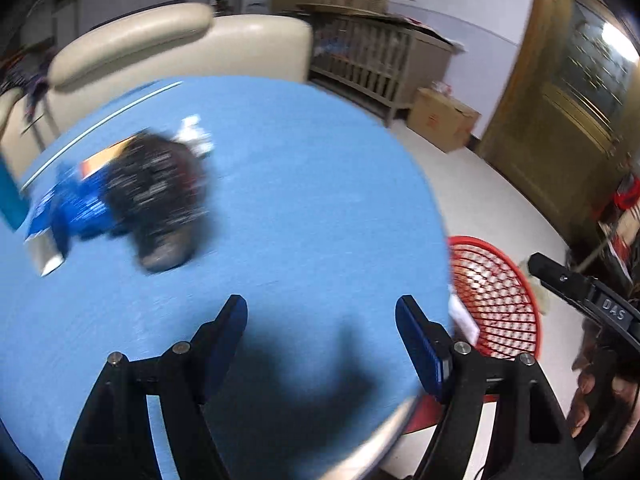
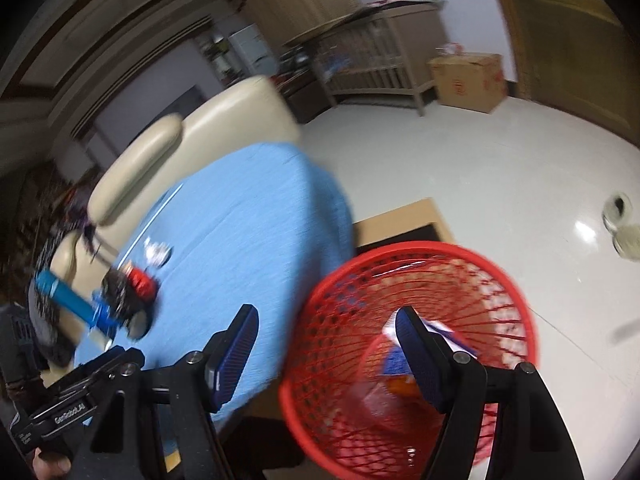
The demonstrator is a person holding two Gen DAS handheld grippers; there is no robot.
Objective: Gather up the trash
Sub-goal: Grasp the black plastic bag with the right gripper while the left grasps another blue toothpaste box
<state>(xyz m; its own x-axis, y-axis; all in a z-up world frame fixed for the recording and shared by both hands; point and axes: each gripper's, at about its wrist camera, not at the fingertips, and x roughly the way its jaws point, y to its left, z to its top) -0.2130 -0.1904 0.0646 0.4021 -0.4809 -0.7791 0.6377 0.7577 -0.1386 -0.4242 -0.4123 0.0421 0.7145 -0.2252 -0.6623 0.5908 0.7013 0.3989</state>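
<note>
In the red basket (image 2: 420, 276), wrappers (image 2: 394, 356)

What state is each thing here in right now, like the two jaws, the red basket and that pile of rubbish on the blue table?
Left gripper: jaws wide open, empty, over the blue table.
Right gripper: jaws wide open, empty, above the basket's rim.
Red basket: upright on the floor beside the table, some wrappers already inside.
Trash pile: lying on the table, not yet collected; too blurred to tell the items apart.
</note>
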